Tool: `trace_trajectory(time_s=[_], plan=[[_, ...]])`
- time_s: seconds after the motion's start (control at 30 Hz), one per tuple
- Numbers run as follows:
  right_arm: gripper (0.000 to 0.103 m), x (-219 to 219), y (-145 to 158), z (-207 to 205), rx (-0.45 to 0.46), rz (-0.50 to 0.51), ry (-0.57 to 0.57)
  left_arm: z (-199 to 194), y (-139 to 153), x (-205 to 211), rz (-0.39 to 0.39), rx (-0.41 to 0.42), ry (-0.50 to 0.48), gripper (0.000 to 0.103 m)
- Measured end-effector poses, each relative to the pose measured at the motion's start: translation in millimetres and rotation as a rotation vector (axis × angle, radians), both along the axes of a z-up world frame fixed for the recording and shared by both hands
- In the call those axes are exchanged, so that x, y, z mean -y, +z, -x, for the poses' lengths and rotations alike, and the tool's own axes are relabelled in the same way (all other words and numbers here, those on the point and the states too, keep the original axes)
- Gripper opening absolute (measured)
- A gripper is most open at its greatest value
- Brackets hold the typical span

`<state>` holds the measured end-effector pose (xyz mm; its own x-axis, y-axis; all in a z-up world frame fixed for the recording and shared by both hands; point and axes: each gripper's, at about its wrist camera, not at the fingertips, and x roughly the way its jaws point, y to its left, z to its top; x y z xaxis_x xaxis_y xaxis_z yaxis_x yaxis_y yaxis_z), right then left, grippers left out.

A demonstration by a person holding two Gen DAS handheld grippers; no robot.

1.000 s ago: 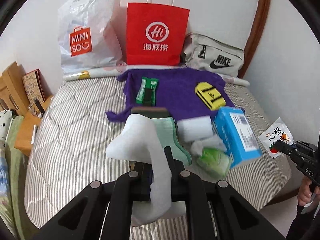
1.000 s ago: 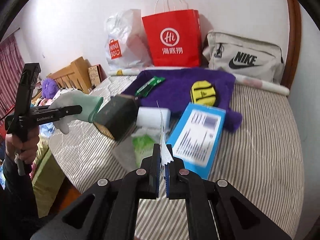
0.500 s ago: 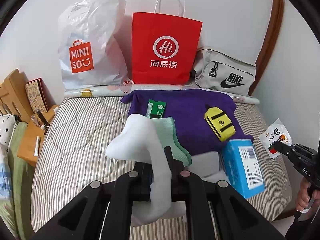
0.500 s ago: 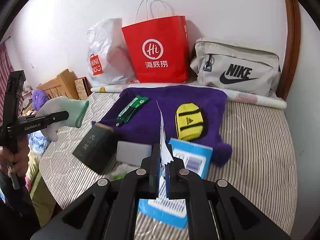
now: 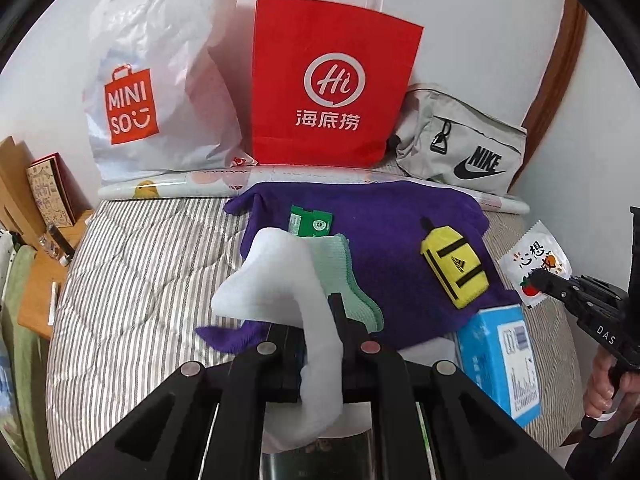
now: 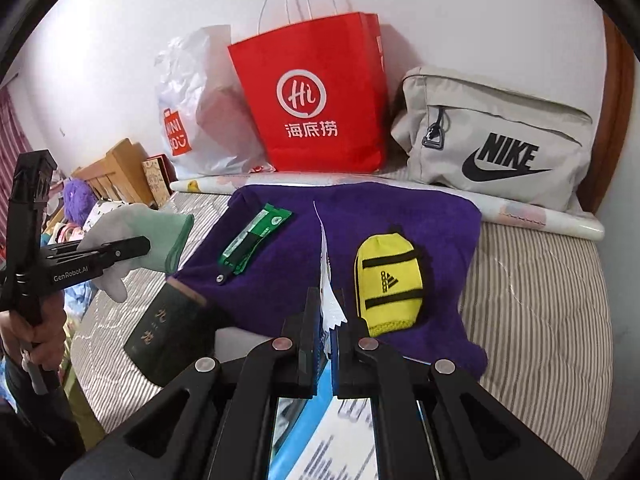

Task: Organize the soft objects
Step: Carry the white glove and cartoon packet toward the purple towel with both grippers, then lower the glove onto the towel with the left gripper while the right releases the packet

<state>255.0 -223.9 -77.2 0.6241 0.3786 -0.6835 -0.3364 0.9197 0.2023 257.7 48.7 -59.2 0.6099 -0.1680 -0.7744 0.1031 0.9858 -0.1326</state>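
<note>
I have the left gripper point(image 5: 316, 330) clamped on the white-and-mint sock point(image 5: 280, 280), its long axis running up and away from the jaws. The right gripper point(image 6: 328, 320) is closed on the thin sachet point(image 6: 326, 280), held edge-on. Both hang over the bed point(image 6: 540, 280), pointing toward the back wall. I judge the red paper bag point(image 5: 332, 92) lies dead ahead of the left jaws, so the sock is the nearer load.
</note>
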Motion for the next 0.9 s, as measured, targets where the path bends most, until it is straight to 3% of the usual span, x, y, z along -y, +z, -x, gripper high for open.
trace_trajectory(time_s=[0.47,0.9], plan=[[0.004,-1.2,-27.5,-80.4,-0.069,0.033,0.029,-73.4,-38.7,4.1,0.043,-0.121,-0.053,0.01],[0.004,5.3,-49.5,-125.2,-0.167,-0.064,0.049,-126.2,-57.7,30.8,0.039,-0.171,-0.087,0.011]])
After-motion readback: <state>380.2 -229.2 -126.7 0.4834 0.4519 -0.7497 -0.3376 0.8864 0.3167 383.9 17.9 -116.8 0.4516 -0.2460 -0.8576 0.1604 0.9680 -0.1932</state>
